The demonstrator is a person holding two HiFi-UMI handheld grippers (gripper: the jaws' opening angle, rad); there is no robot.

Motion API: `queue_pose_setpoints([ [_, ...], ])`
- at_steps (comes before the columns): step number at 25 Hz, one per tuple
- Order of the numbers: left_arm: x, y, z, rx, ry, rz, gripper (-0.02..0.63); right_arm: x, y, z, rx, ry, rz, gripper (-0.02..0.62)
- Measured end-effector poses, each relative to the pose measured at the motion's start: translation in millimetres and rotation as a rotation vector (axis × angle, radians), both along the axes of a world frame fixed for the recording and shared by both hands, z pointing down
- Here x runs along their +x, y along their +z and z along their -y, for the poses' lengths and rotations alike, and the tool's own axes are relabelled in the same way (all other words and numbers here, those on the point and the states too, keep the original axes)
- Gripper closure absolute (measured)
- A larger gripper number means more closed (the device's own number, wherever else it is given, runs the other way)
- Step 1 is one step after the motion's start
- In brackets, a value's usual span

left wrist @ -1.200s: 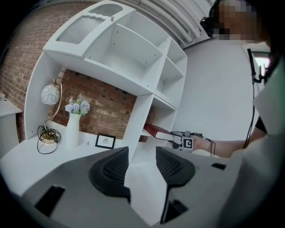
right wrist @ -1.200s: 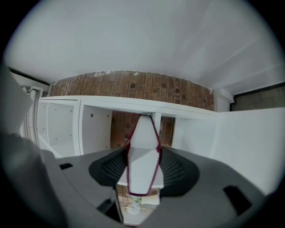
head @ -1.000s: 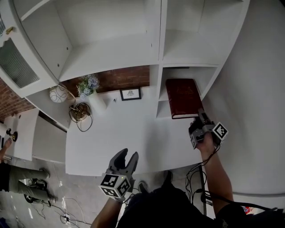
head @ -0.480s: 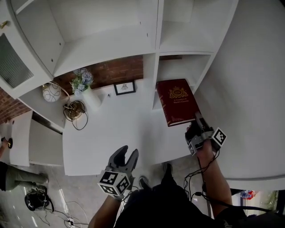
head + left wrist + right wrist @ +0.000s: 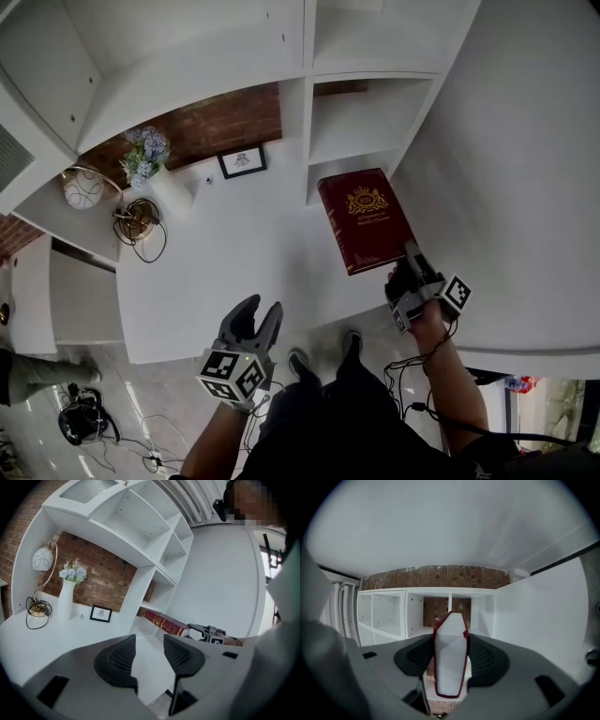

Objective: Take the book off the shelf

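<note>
Right tongs point(image 5: 411, 270) grasp the book point(image 5: 366, 220) over the desk's point(image 5: 234, 253) right front corner. Left tongs point(image 5: 251, 316) are released. Vase point(image 5: 174, 193) holds flowers point(image 5: 141, 156).

My left gripper point(image 5: 149, 643) shows its jaws apart, with only white tabletop between them. From the jaws, I see the red book point(image 5: 165, 622) at one o'clock and the vase point(image 5: 66, 604) at ten.

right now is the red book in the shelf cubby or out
Mostly out. The red book, clamped in the right gripper, extends over the desktop; its far end is at the cubby mouth, cannot tell if clear.
</note>
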State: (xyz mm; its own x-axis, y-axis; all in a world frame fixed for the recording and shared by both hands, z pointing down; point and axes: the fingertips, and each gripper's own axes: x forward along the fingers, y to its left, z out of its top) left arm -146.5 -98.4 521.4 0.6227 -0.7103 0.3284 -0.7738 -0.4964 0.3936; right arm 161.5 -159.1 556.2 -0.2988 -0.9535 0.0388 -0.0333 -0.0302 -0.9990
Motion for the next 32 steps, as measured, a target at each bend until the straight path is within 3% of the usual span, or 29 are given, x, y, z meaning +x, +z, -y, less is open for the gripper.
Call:
queue_pose_setpoints([
  [15, 59.3, 38.8, -0.2, -0.092, -0.037, 0.042, 0.420, 26.8, 120.2, -12.8, -0.189, -0.055, -0.009, 0.377],
  [26, 72.6, 51.4, -4.6, -0.121, -0.043, 0.056, 0.422, 26.4, 151.4, -11.5, -0.192, -0.041, -0.037, 0.376],
  [32, 68.8, 51.5, -10.9, -0.124, -0.055, 0.062, 0.422, 29.1, 165.8, -12.7, -0.225, -0.071, -0.145, 0.375],
])
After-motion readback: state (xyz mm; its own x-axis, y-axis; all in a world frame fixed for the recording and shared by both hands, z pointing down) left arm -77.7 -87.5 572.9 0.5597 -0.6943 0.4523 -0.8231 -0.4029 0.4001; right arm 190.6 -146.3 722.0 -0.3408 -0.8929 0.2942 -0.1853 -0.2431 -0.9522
